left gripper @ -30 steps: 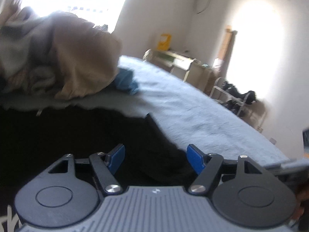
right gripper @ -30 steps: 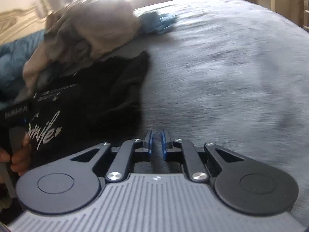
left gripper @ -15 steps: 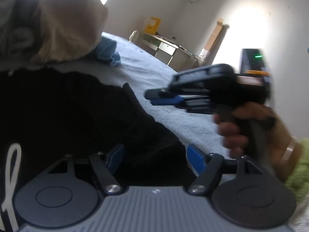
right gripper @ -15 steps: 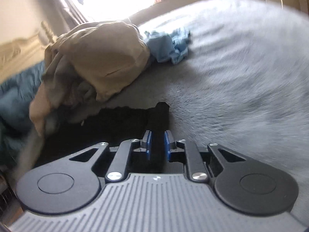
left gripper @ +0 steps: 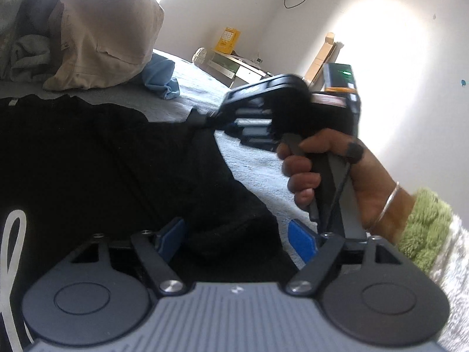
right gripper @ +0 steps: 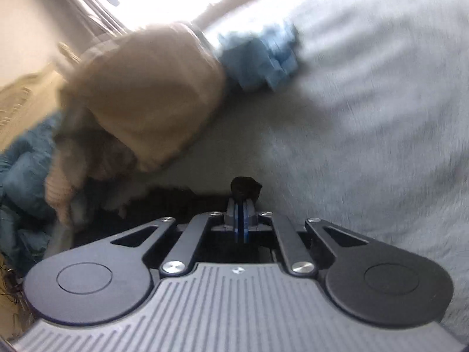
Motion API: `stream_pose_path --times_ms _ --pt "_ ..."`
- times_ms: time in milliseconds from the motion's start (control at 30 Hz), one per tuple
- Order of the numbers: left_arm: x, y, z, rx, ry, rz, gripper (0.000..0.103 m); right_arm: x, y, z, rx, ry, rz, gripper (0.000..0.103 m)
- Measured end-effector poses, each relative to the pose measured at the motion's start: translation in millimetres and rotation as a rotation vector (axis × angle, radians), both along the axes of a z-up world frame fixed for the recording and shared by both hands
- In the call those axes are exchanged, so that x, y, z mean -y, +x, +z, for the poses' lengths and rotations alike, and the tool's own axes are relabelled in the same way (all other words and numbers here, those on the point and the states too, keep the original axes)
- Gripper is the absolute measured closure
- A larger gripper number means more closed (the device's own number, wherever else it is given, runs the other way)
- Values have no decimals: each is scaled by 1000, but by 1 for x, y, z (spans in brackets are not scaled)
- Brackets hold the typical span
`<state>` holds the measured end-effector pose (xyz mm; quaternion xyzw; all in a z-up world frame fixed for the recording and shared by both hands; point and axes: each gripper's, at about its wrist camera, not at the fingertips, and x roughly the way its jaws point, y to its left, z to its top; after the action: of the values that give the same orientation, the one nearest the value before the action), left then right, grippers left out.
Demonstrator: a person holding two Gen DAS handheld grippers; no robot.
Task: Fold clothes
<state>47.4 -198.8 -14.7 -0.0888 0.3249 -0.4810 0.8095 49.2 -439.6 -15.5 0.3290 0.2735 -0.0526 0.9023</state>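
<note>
A black garment [left gripper: 102,161] with white lettering lies spread on the grey bed cover [left gripper: 258,164]. My left gripper [left gripper: 236,237] hovers low over its near edge. The jaws are opening, with a bunched fold of the black cloth between the blue pads and the right pad clear of it. A hand [left gripper: 337,170] holds my right gripper [left gripper: 205,118] at the garment's far corner. In the right wrist view the right gripper [right gripper: 241,205] is shut on a tuft of the black garment [right gripper: 245,189].
A heap of beige and grey clothes [left gripper: 96,29] sits beyond the garment, with a crumpled blue cloth [left gripper: 161,76] beside it. A low desk [left gripper: 234,67] stands by the far wall. A teal blanket [right gripper: 20,170] lies left of the heap [right gripper: 146,88].
The right gripper came across the bed to the garment's corner and closed on it. The left gripper sank toward the garment and its pads spread a little wider.
</note>
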Motion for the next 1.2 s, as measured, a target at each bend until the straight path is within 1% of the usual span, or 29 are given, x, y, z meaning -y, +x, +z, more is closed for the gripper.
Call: stream_pose_path --times_ms 33,67,167,233,267,333,367,400,433,467,500,600,667,700,800,900,1000,1133,1167,1200 --pt "1 0 0 3 3 0 24 2 -4 1 42 1 -7 101" --pt "1 0 0 8 8 0 24 6 -4 -2 44 11 -17 101" --pt "3 0 0 15 15 1 24 16 -4 -11 47 43 -47 101" --pt "2 1 -1 8 8 0 24 24 -2 -22 6 61 -77 101" --pt "2 1 -1 4 4 0 24 27 -1 -28 -5 77 -95 98" --pt "0 2 -1 0 -4 1 24 33 -6 -33 11 111 -129 98" --pt "0 3 -1 -2 -9 1 24 36 -10 -30 18 120 -149 95" --pt "-1 3 -1 -4 -13 2 24 39 -14 -28 24 129 -169 87" --pt "-2 3 -1 -6 -20 3 24 40 -19 -24 25 117 -191 82" --pt "-3 4 -1 -8 -27 5 24 39 -25 -15 27 79 -200 80" --pt "-4 4 -1 -10 -35 10 24 38 -30 -7 29 42 -209 80" --pt "-6 3 0 -11 -43 16 24 12 -34 28 4 -121 -92 80" --pt "-5 3 -1 -7 -37 13 23 -22 -24 45 -45 -218 46 80" --pt "-5 2 -1 -7 -39 9 21 -41 -14 49 -78 -260 115 80" --pt "-7 2 -3 -20 -61 -5 18 -85 18 54 -182 -338 259 79" --pt "-11 5 -4 -40 -84 -5 18 -103 49 44 -291 -378 281 79" --pt "-12 4 -5 -44 -91 -2 18 -104 63 29 -360 -357 268 79" --pt "-10 3 -5 -35 -73 3 19 -104 66 11 -421 -326 246 81" --pt "-10 3 -5 -33 -70 4 19 -102 65 9 -422 -320 245 83" --pt "-10 3 -5 -34 -71 4 19 -101 64 7 -418 -314 236 88"
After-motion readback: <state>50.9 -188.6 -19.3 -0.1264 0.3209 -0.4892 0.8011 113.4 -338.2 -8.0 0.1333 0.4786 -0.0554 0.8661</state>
